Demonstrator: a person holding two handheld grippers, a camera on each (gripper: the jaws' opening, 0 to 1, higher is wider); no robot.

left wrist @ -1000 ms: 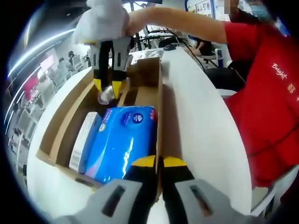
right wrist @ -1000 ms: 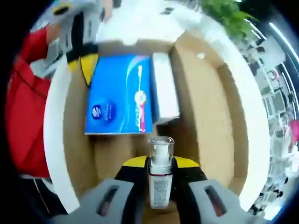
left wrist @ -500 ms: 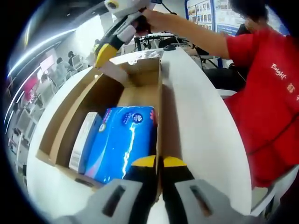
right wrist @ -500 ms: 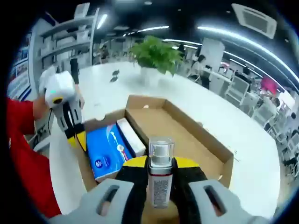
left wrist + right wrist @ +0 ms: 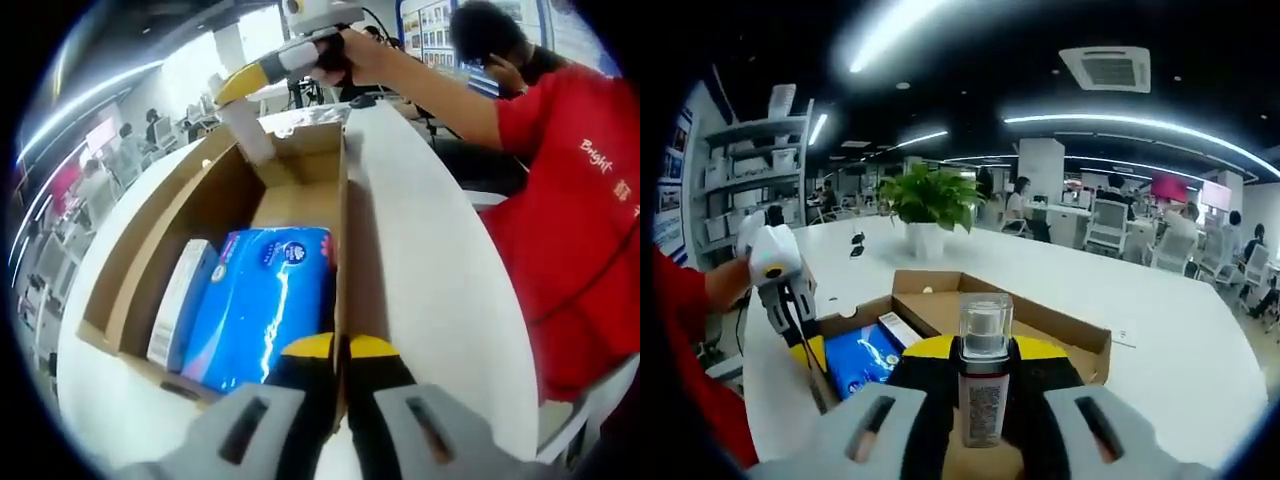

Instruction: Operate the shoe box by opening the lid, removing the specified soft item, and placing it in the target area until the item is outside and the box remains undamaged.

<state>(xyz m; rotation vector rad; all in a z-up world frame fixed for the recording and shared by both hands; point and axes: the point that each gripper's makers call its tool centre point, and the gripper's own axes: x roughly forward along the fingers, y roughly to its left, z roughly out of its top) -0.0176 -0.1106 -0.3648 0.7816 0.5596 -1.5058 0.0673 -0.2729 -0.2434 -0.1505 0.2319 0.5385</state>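
Two grippers engaged: right gripper jaws clamp a clear-capped pump bottle, held above the open shoe box. Left gripper jaws pinch the box's wall. Blue tissue pack lies inside, on the white table.

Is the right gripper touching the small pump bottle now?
Touching. In the right gripper view, the right gripper has its yellow-tipped jaws pressed against both sides of the pump bottle, holding it upright above the shoe box.

1 shoe box, 1 blue pack, 1 white box, 1 bottle, 1 plant
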